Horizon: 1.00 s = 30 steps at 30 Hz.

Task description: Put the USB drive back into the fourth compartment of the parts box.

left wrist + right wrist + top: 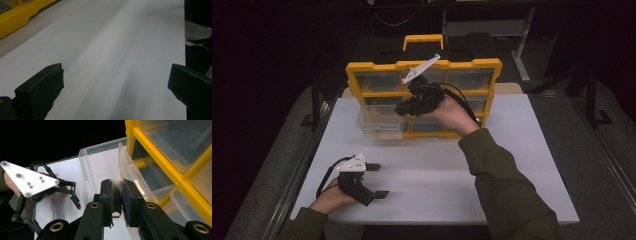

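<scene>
A yellow organizer (374, 66) with clear drawers stands upright at the back of the white table (517, 150). One clear drawer (379, 125) sticks out of its lower left side. My right gripper (402, 108), held up in front of the organizer, is shut on that drawer's front wall (117, 192). The drawer's inside (105, 162) looks bare. My left gripper (379, 180) rests on the table near the front left edge. Its jaws stand wide open (115, 82) over bare table with nothing between them.
The organizer has a yellow carry handle (423, 39) on top, and its corner (17, 17) shows in the left gripper view. Beyond the white top, the table's dark edge and metal rails (612, 155) run along both sides. The left gripper's grey plate (27, 181) shows in the right gripper view.
</scene>
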Tool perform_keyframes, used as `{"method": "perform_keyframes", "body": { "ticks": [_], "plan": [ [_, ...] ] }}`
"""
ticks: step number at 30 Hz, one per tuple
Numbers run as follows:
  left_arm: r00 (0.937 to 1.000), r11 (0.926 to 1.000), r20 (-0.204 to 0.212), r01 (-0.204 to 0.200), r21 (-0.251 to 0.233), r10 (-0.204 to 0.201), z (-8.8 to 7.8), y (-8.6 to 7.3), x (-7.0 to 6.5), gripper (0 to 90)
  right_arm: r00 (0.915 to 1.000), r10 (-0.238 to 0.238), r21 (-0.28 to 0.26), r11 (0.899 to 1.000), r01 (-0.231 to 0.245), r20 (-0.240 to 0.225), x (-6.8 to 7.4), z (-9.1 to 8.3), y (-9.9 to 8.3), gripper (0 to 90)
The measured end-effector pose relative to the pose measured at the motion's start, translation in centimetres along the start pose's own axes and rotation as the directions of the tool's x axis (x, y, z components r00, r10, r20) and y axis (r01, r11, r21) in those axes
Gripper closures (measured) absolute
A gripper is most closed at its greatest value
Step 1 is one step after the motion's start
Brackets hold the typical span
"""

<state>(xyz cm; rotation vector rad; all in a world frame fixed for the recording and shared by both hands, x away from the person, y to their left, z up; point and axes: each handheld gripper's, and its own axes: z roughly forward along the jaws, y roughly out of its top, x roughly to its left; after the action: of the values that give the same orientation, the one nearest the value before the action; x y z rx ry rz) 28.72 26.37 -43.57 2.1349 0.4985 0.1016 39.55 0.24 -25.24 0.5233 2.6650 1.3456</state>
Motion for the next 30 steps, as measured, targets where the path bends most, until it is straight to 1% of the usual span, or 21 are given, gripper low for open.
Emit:
{"method": "perform_keyframes", "body": {
  "ticks": [1, 3, 7, 10, 11, 12, 14, 17, 18, 19, 22, 23, 24, 29, 30],
  "plan": [
    [1.0000, 1.0000, 0.001, 0.000, 0.000, 0.000, 0.0, 0.0, 0.0, 0.0, 1.0000, -0.005, 0.000, 1.000, 0.005, -0.007, 0.1, 0.4, 0.3, 77.9],
    [1.0000, 1.0000, 0.002, 0.000, 0.001, 0.000, 0.0, 0.0, 0.0, 0.0, 0.9999, -0.009, 0.000, 1.000, 0.009, -0.008, 0.1, 0.6, 0.4, 77.8],
    [1.0000, 1.0000, 0.002, 0.000, -0.001, 0.000, 0.0, 0.0, -0.1, 0.0, 0.9998, -0.010, 0.004, 1.000, 0.010, -0.018, 0.2, 1.5, 0.8, 77.5],
    [1.0000, 1.0000, 0.002, 0.000, -0.001, 0.000, 0.0, 0.0, -0.1, 0.0, 0.9997, -0.012, 0.003, 1.000, 0.012, -0.020, 0.2, 1.7, 0.8, 77.2],
    [1.0000, 1.0000, 0.002, -0.002, -0.002, 0.002, -0.1, 0.0, -0.1, 0.0, 0.9998, -0.011, 0.001, 1.000, 0.011, -0.019, 0.2, 1.8, 0.8, 74.9],
    [1.0000, 1.0000, 0.002, -0.001, -0.004, 0.001, -0.1, 0.0, -0.1, 0.0, 0.9998, 0.004, -0.015, 1.000, -0.005, -0.022, 0.1, 1.9, 0.8, 60.1],
    [1.0000, 1.0000, 0.002, 0.000, -0.003, 0.000, -0.1, 0.0, -0.1, 0.0, 0.9999, 0.011, -0.016, 1.000, -0.011, -0.011, 0.1, 1.8, 0.8, 53.4],
    [1.0000, 1.0000, 0.000, -0.002, -0.003, 0.002, -0.1, 0.0, -0.1, 0.0, 0.9997, 0.024, -0.020, 1.000, -0.024, -0.001, 0.0, 1.3, 0.5, 49.2],
    [1.0000, 1.0000, 0.000, -0.002, -0.003, 0.002, -0.1, 0.0, -0.1, 0.0, 0.9997, 0.024, -0.020, 1.000, -0.024, -0.001, 0.0, 1.3, 0.5, 49.2],
    [1.0000, 1.0000, 0.000, -0.001, -0.003, 0.001, -0.1, 0.0, -0.1, 0.0, 0.9995, 0.032, -0.024, 0.999, -0.032, 0.008, -0.1, 0.7, 0.2, 46.4],
    [1.0000, 1.0000, 0.000, -0.001, -0.002, 0.001, -0.1, 0.0, -0.1, 0.0, 0.9989, 0.044, -0.031, 0.999, -0.043, 0.019, -0.2, 0.1, -0.3, 41.8],
    [1.0000, 1.0000, 0.000, -0.001, -0.002, 0.001, -0.1, 0.0, -0.1, 0.0, 0.9989, 0.044, -0.031, 0.999, -0.043, 0.019, -0.2, 0.1, -0.3, 41.8],
    [1.0000, 1.0000, -0.001, -0.001, -0.002, 0.001, -0.1, 0.0, -0.1, 0.0, 0.9983, 0.050, -0.030, 0.998, -0.049, 0.030, -0.3, -0.5, -0.9, 37.6],
    [1.0000, 1.0000, -0.002, -0.001, 0.001, 0.001, -0.1, 0.0, -0.1, 0.0, 0.9982, 0.049, -0.030, 0.998, -0.048, 0.034, -0.3, -0.6, -1.0, 36.6],
    [1.0000, 1.0000, -0.002, -0.001, 0.001, 0.001, -0.1, 0.0, -0.1, 0.0, 0.9964, 0.068, -0.026, 0.997, -0.067, 0.051, -0.5, -1.5, -2.6, 29.6]
  ]
}}
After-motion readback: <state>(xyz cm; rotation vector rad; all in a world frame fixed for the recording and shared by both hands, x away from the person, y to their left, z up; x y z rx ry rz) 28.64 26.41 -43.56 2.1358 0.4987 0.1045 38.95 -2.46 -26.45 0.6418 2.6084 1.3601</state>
